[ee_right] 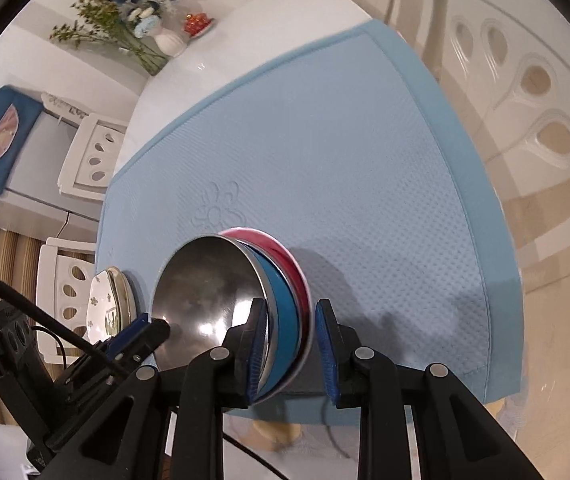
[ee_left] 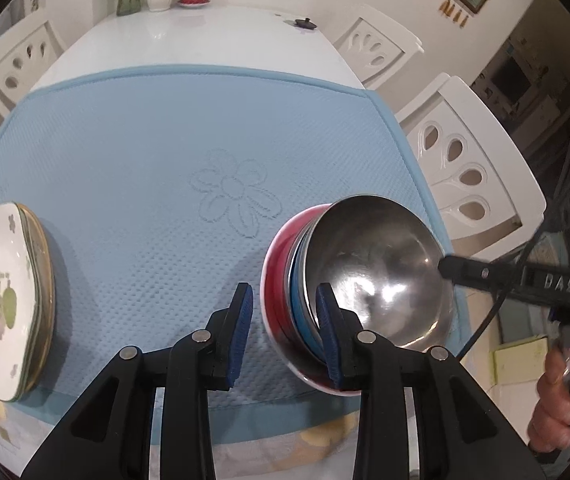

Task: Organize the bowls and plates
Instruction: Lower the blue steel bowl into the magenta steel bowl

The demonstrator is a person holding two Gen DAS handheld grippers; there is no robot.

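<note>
My main worry is the bowl stack (ee_left: 349, 300) sliding or tipping: three nested bowls, steel inside blue inside red, sit on the blue mat (ee_left: 165, 160), and both grippers are at the rims from opposite sides. If either one pulls away at an angle, a pad could drag a rim with it and shift the steel bowl (ee_right: 209, 300) out of its nest, or skid the whole stack along the mat towards the near edge, which is close.

The left gripper (ee_left: 285, 332) has its jaws parted a little, with nothing clamped. Its right-hand pad stands over the near rim of the stack, apparently on the inside of the steel bowl, while the other pad hangs over bare mat, so the rims are not between them.

The right gripper (ee_right: 291, 348) is also slightly parted, and here the rims of all three bowls do pass between the pads. The left pad lies against the steel rim; the right pad looks just clear of the red bowl (ee_right: 285, 252), though the fisheye makes that gap hard to judge (I would not swear it is free). I read this as no firm grip.

The plate stack (ee_left: 9, 300), square and flower-printed, lies well apart on the left side of the mat, so the bowls seem to be in their place and a clean release is what remains.
</note>
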